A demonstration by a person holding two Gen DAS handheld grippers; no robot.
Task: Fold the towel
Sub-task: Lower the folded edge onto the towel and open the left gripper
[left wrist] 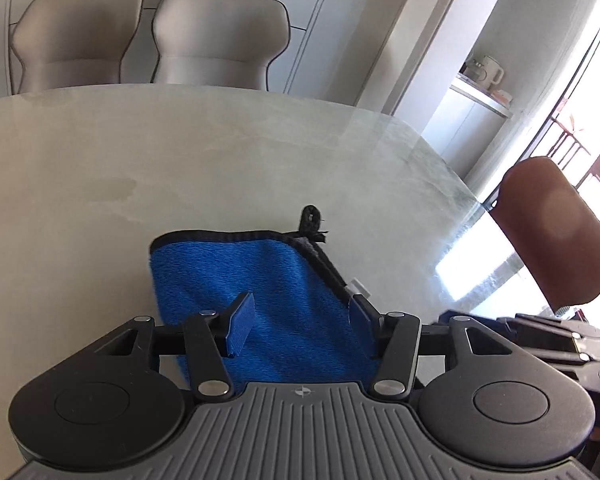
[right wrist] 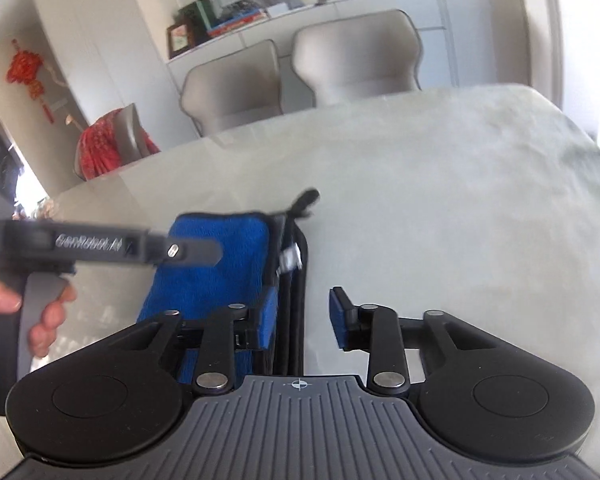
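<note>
Here one pale marbled desk [left wrist: 180,160] fills most of both views, and behind its far edge stand two grey padded chairs [left wrist: 148,36]; a third chair [right wrist: 112,148], draped in red cloth, sits at the desk's left end in the right wrist view. One brown cushioned chair back [left wrist: 556,236] shows at the right of the left wrist view.

One blue towel [left wrist: 268,280] lies flat on the desk, already folded into a narrow stack with black edging, its layered edges showing along the right side. One black hanging loop [left wrist: 311,216] sticks out from its far right corner, and one small white tag [left wrist: 358,286] pokes out of the right edge.

There are two grippers. The left gripper [left wrist: 298,326] hangs over the near part of the towel with its jaws standing apart, released, the cloth lying below them and not pinched. The right gripper [right wrist: 304,320] sits at the towel's right edge, jaws parted with nothing between the pads; its left pad [right wrist: 266,320] seems to be just over the blue cloth, though blur makes contact hard to judge. One hand [right wrist: 40,312] grips the left gripper's handle.
</note>
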